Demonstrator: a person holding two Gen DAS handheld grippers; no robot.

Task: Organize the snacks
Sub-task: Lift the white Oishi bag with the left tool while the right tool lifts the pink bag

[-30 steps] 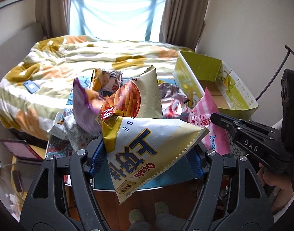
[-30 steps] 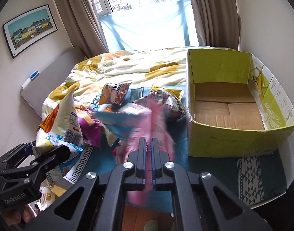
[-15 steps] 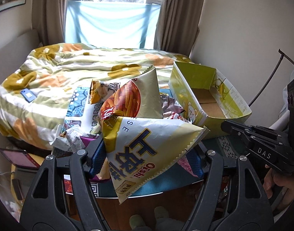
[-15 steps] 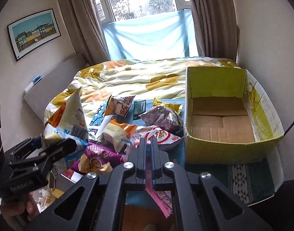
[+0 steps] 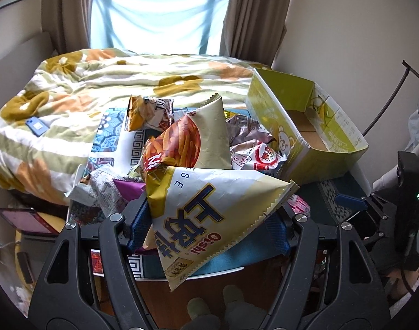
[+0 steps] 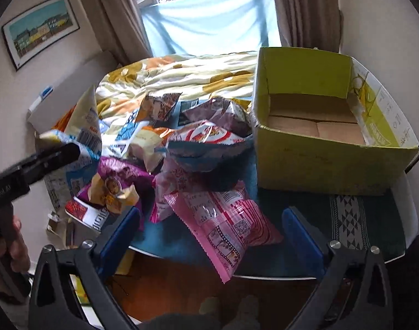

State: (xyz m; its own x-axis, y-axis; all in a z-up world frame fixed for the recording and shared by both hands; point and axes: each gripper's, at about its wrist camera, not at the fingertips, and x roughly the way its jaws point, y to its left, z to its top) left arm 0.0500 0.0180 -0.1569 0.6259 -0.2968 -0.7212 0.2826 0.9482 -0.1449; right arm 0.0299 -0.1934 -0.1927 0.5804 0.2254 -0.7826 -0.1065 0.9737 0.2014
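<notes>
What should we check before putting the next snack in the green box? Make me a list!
1. Green box has room: ok, only bare cardboard shows inside.
2. Left hand-held gripper has a snack: ok, its pads press on the big Oishi bag.
3. Right hand-held gripper is free: ok, its jaws have just been opening and stand wide, touching nothing.
4. Pink bag is safe: not ok, it lies loose between the right jaws with one corner hanging over the table edge.
5. Way to the box is clear: cannot tell, other bags are heaped right beside it.
</notes>
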